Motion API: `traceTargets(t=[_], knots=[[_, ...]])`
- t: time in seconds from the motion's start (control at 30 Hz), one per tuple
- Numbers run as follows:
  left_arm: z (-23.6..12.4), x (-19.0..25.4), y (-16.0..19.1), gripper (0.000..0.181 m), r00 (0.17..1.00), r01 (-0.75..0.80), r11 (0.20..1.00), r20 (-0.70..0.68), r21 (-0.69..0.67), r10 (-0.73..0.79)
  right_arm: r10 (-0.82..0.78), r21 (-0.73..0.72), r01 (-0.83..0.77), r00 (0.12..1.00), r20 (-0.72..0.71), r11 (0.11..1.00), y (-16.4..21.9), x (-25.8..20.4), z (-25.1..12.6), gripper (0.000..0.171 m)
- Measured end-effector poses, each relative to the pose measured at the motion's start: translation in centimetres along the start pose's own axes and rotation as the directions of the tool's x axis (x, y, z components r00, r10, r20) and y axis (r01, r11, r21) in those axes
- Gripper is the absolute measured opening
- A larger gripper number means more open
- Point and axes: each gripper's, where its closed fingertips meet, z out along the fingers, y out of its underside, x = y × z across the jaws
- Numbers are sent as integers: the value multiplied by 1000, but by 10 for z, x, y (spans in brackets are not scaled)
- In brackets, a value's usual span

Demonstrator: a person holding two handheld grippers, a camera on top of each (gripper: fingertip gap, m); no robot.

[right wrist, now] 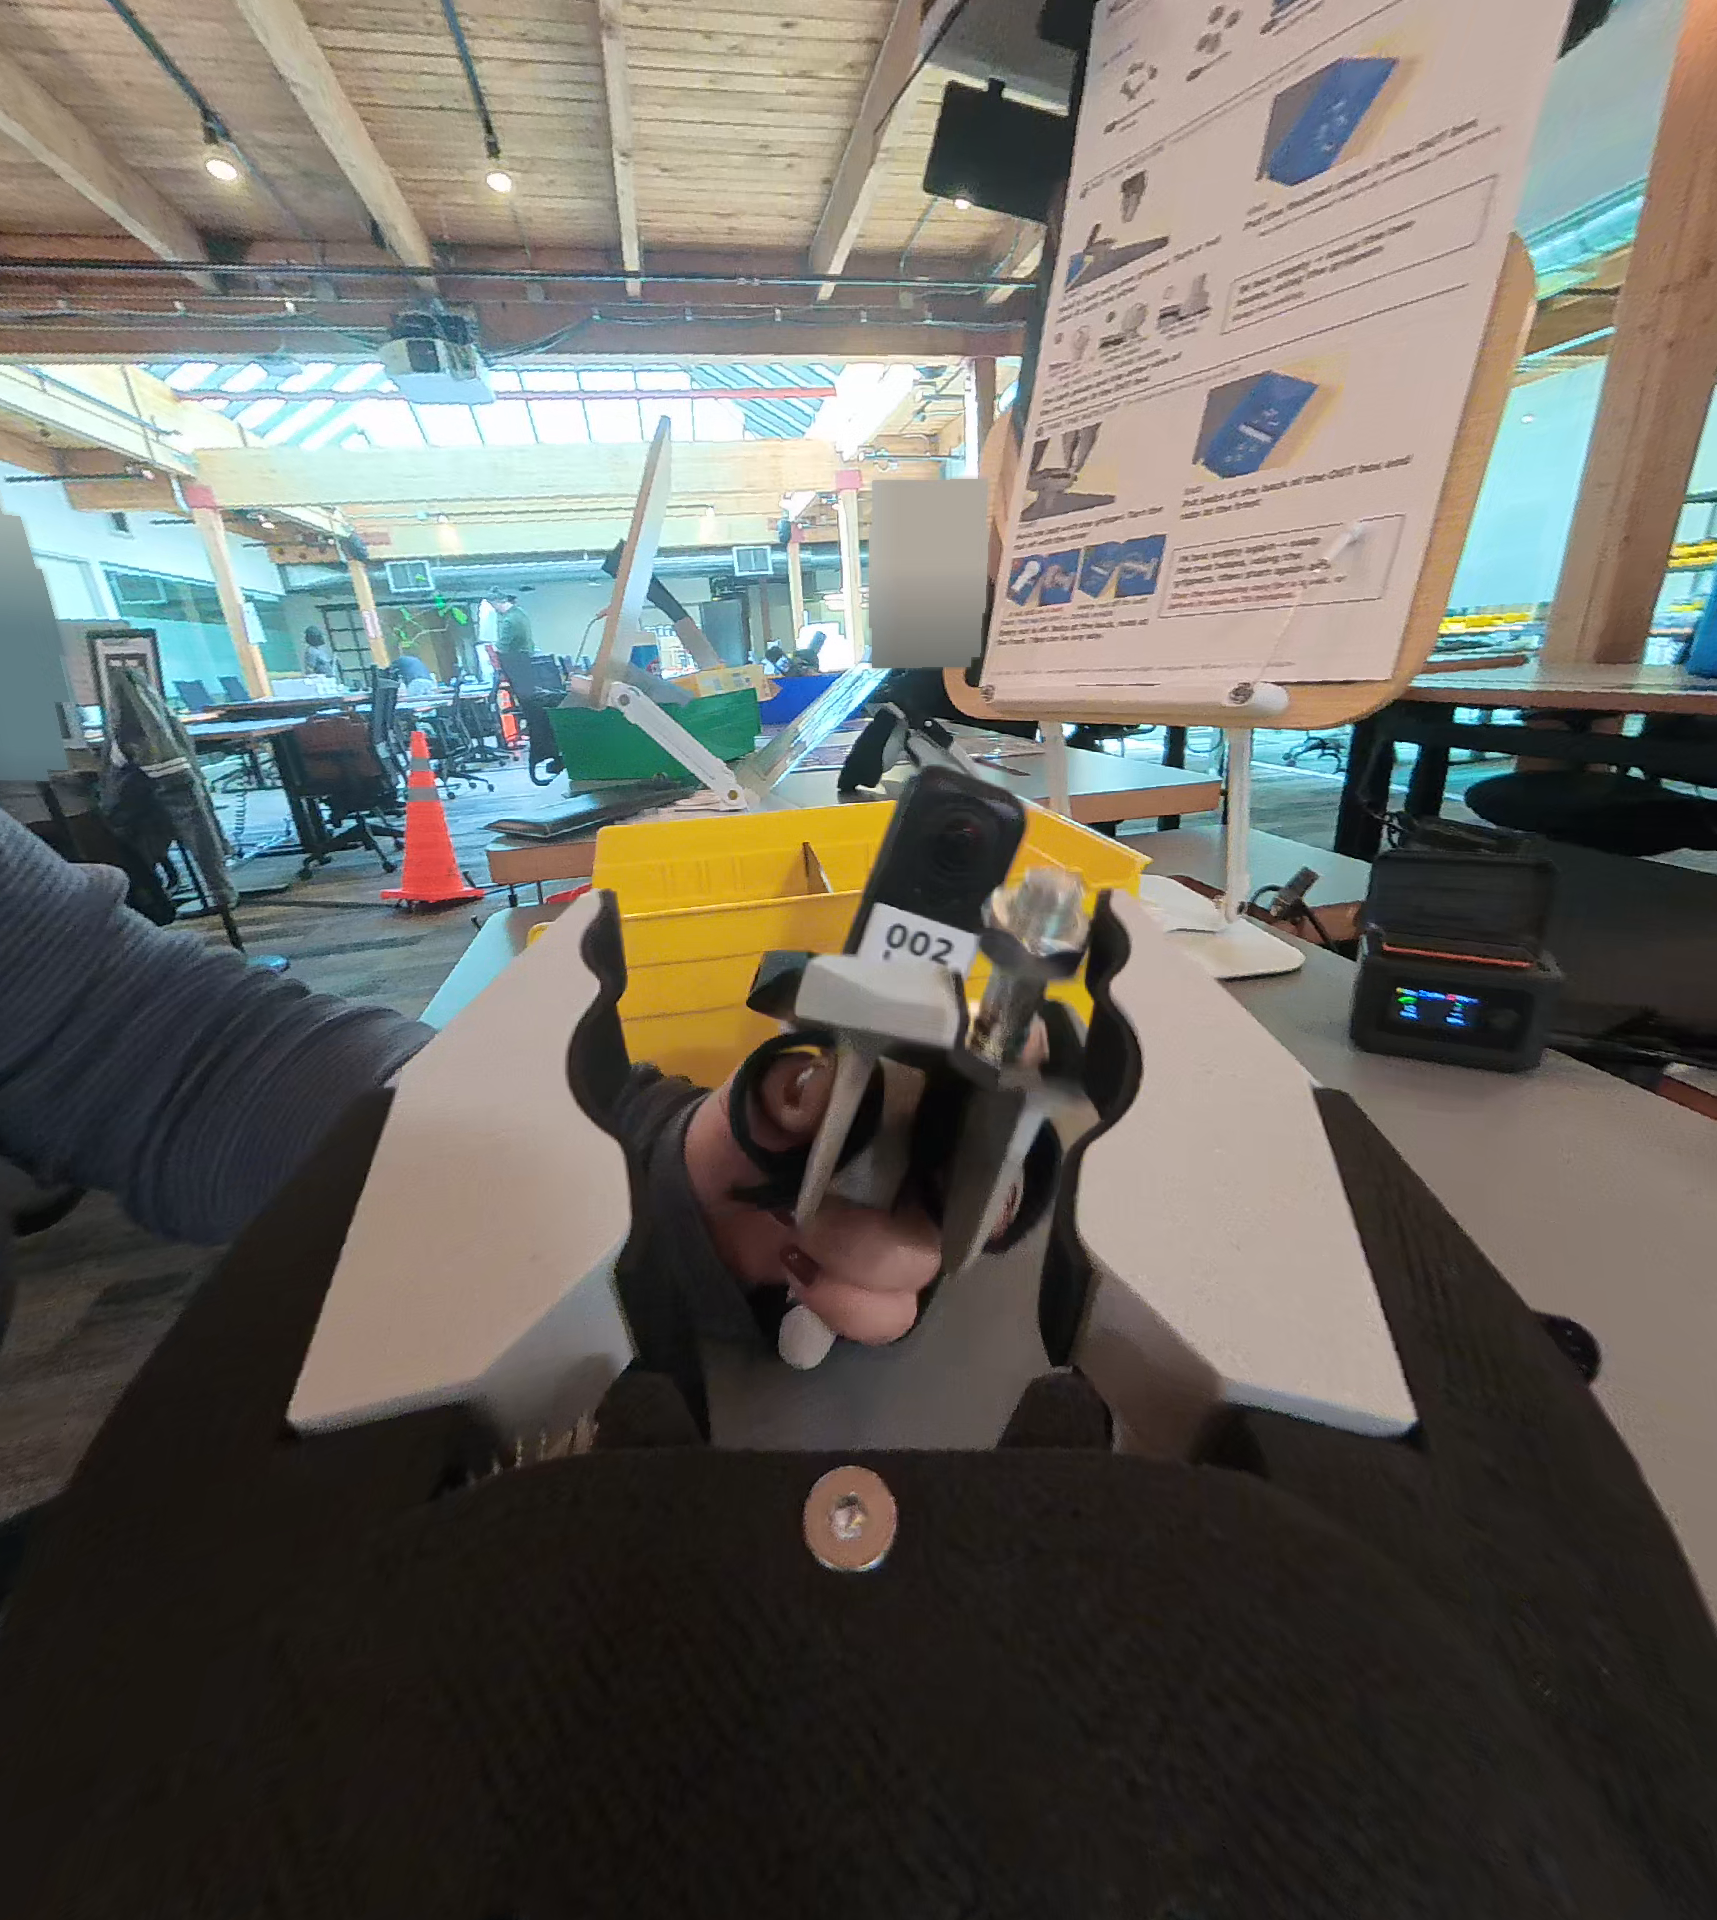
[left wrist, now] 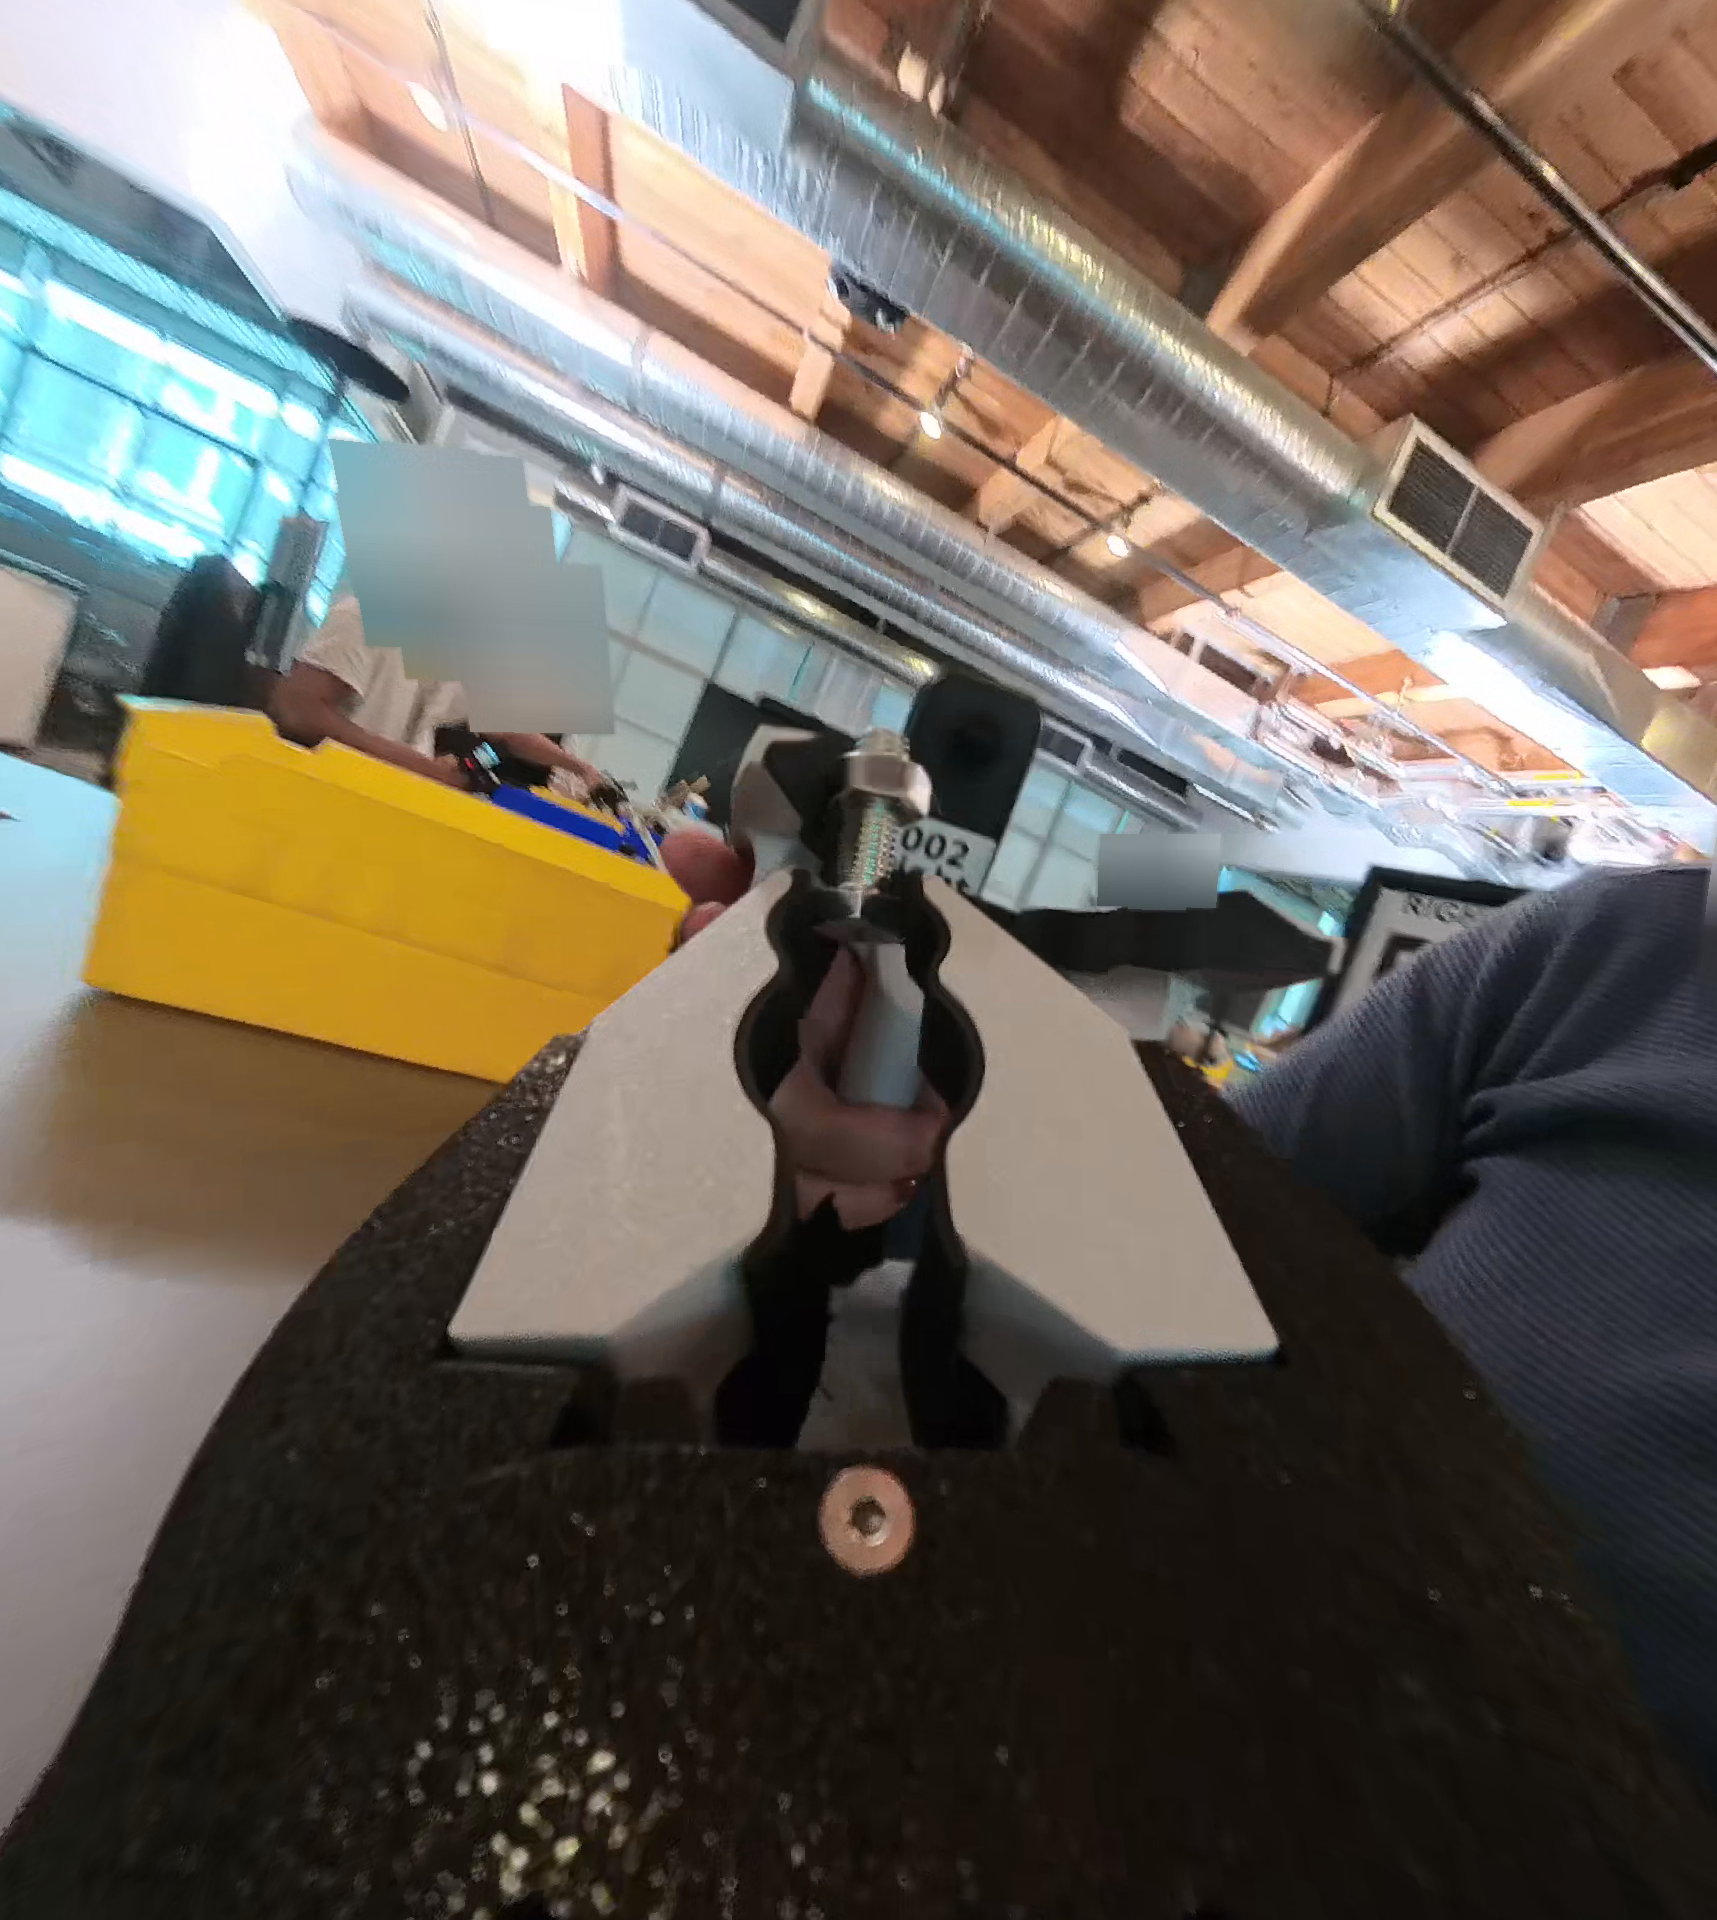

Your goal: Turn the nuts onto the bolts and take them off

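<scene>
My left gripper point(left wrist: 859, 909) is shut on the head end of a steel bolt point(left wrist: 864, 842), which stands upright above the tips. A hex nut point(left wrist: 880, 774) sits near the bolt's top end. My right gripper point(right wrist: 859, 935) is open wide, with its jaws on either side of the left gripper point(right wrist: 979, 1039). The bolt point(right wrist: 1005, 1013) and nut point(right wrist: 1036, 914) are close to its right finger point(right wrist: 1108, 987); I cannot tell whether they touch. In the left wrist view one grey finger point(left wrist: 758, 821) of the right gripper shows just left of the nut.
A yellow bin point(right wrist: 729, 883) stands on the table point(right wrist: 1508, 1195) just behind the grippers; it also shows in the left wrist view point(left wrist: 366, 894). A blue bin point(left wrist: 563, 805) lies beyond it. An instruction sheet on a stand point(right wrist: 1249, 364) and a black device with a screen point(right wrist: 1446, 977) are at the right. Across from one pair of fingers to the other is roughly 4 cm.
</scene>
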Motion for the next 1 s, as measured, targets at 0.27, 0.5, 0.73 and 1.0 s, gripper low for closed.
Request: traceTargets(t=[0.27,0.5,0.73,1.0], knots=[[-2,-2,0,15,999,52,999,4,-7,-52,39,52,-37,998,-40,998,-8,12,-8,87],[3,1,3,15,987,150,989,-55,10,-149,12,18,-11,1000,-15,1000,-4,4,-3,86],[-14,-10,-18,15,984,177,975,-24,136,-175,21,34,-19,999,-39,999,-8,13,-9,80],[0,-4,-1,15,995,102,994,5,38,-102,18,17,-18,1000,-25,1000,-6,8,-6,81]])
